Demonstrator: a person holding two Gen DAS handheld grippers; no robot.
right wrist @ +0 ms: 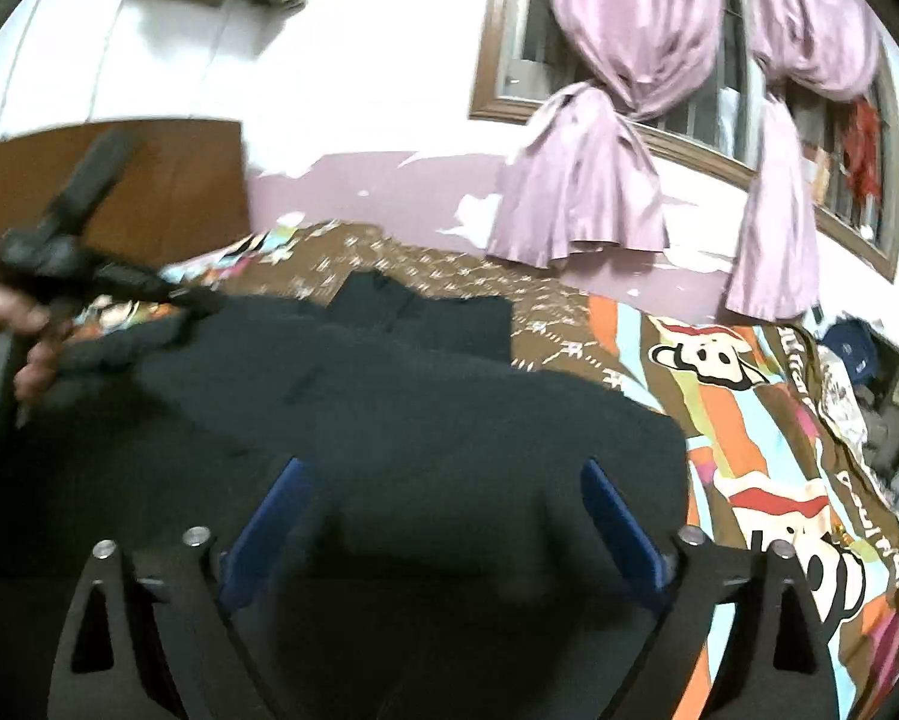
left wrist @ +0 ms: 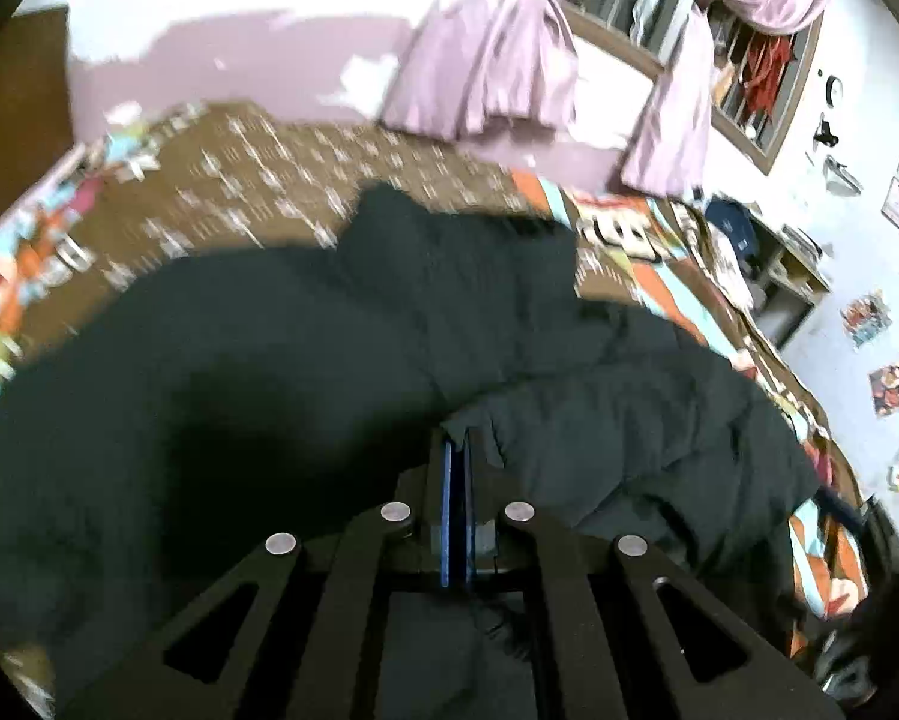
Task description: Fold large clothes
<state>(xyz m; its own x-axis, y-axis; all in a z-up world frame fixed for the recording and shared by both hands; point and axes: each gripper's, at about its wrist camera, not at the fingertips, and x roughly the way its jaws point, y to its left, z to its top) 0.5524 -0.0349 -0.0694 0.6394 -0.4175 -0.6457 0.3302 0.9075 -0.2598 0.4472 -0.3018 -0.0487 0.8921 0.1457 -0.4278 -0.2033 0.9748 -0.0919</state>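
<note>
A large dark garment (left wrist: 269, 360) lies spread over the bed; it also fills the middle of the right wrist view (right wrist: 449, 408). My left gripper (left wrist: 458, 438) is shut, with a fold of the dark cloth pinched between its blue pads. It also shows at the left of the right wrist view (right wrist: 197, 300), held in a hand and gripping the garment's left edge. My right gripper (right wrist: 443, 480) is open, its blue pads (right wrist: 617, 522) wide apart just above the near part of the garment, holding nothing.
The bed carries a brown patterned cover (right wrist: 569, 306) and a bright striped cartoon sheet (right wrist: 749, 420). Purple curtains (right wrist: 581, 192) hang at a window on the far wall. A wooden headboard (right wrist: 167, 180) is at the left. A cluttered shelf (left wrist: 791, 276) stands at the right.
</note>
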